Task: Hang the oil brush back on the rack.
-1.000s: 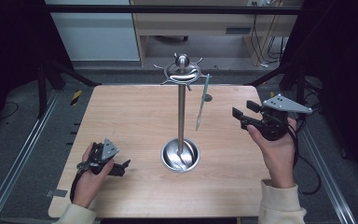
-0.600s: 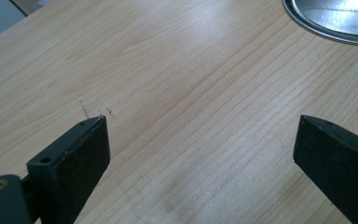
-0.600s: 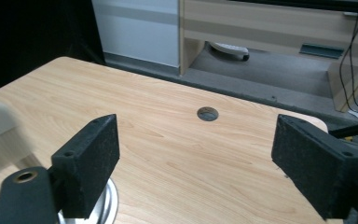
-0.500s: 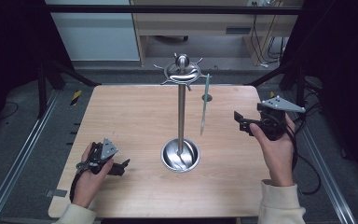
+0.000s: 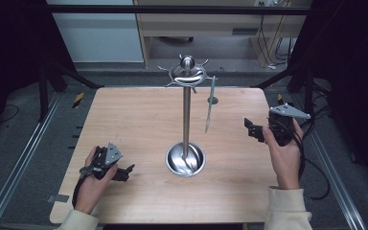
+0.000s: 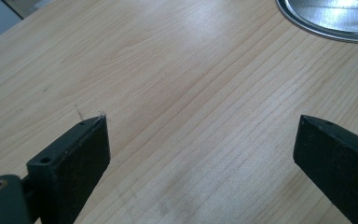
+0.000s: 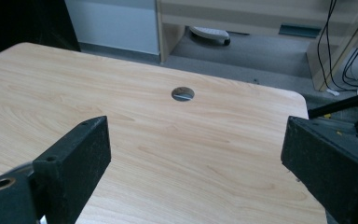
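A steel utensil stand (image 5: pixel 186 115) rises from a round dish base (image 5: pixel 172 160) at the middle of the wooden table (image 5: pixel 139 120), with a ring of hooks (image 5: pixel 187 73) at its top. A slim grey utensil (image 5: pixel 209 105) hangs nearly straight down from a right-hand hook. Something shiny lies in the dish; I cannot tell what it is. My right gripper (image 5: pixel 251 130) (image 7: pixel 195 123) is held open and empty to the right of the hanging utensil, apart from it. My left gripper (image 5: pixel 124 171) (image 6: pixel 200 126) rests open and empty at the front left, with the dish rim (image 6: pixel 326 21) ahead of it.
A round cable hole (image 5: pixel 212 100) (image 7: pixel 182 94) sits in the table behind the hanging utensil. Black frame rails run along both sides of the table. A desk and cables stand beyond the far edge. Bare wood lies between the left gripper and the dish.
The right gripper has drawn back to the right and lower, away from the hanging utensil. The utensil has swung from a tilt to nearly vertical. The left gripper has stayed put.
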`<state>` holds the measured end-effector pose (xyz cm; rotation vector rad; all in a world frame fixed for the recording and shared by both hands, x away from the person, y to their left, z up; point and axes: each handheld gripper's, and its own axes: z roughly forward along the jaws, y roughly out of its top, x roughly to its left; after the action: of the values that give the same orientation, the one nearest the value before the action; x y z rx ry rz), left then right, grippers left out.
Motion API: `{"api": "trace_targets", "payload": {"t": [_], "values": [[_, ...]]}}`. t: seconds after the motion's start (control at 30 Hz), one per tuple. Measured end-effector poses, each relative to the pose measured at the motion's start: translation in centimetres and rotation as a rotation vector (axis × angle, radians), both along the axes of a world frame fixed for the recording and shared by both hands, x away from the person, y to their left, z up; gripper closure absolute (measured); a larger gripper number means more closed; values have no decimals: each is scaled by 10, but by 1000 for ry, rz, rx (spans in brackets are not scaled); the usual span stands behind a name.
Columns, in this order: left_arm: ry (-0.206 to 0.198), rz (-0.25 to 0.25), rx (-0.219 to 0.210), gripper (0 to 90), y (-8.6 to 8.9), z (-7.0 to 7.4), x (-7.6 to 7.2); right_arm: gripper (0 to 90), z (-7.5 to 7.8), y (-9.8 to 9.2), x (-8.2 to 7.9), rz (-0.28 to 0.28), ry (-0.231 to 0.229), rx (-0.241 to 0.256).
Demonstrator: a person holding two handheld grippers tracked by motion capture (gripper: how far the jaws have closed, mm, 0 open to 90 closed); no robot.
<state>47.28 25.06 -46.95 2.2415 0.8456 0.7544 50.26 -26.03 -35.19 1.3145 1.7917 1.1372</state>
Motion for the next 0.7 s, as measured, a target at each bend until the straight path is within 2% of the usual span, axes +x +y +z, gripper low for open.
{"api": "trace_targets", "payload": {"t": [0.43,0.5,0.7], "values": [[0,-1,0,33,0,0,0,94,-28,-7,9,-27,74,-44],[-11,-7,6,33,-1,0,1,93,-31,-8,10,-27,74,-44],[-10,-6,6,33,-1,-1,1,91,-42,-10,13,-29,81,-45]]}}
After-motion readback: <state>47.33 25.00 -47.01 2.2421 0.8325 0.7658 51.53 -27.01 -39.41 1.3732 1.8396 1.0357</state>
